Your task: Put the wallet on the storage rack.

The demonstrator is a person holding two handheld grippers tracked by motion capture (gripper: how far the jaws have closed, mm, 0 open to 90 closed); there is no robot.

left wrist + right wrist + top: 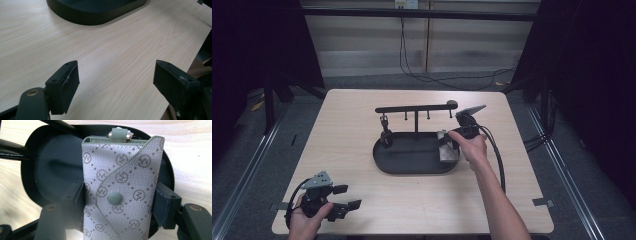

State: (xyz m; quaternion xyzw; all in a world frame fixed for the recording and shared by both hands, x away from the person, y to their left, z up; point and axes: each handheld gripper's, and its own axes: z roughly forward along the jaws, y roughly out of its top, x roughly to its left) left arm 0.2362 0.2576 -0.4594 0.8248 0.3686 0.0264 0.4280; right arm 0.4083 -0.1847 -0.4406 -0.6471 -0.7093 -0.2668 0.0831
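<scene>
While hanging over the right end of the black oval tray point(412, 164), gripping a grey patterned pouch point(448, 149) between both pads of the right gripper point(452, 142). Clamping the pouch by its two long sides, jaws drawn in against the fabric, as seen in the right gripper view point(119, 202). Pouch point(122, 182) standing roughly upright in that view, flap with round snap button point(114, 198) facing the camera, small strap tab point(119, 133) poking out at the top edge. Sitting just above the tray's floor point(50, 170) at its right end; touching the floor or not, cannot tell.

Rising from the tray's back edge, a black post carrying a horizontal hook bar point(416, 108), with a small dark item point(385, 135) dangling from the hook nearest the tray's left end.

Resting well apart from the tray, near the table's point(357, 125) front left corner, the left gripper point(347, 197) in the person's hand. Standing wide open, nothing between the pads point(63, 87), bare wood beneath them. Showing the tray's front rim point(95, 17) beyond the jaws in the left gripper view.
</scene>
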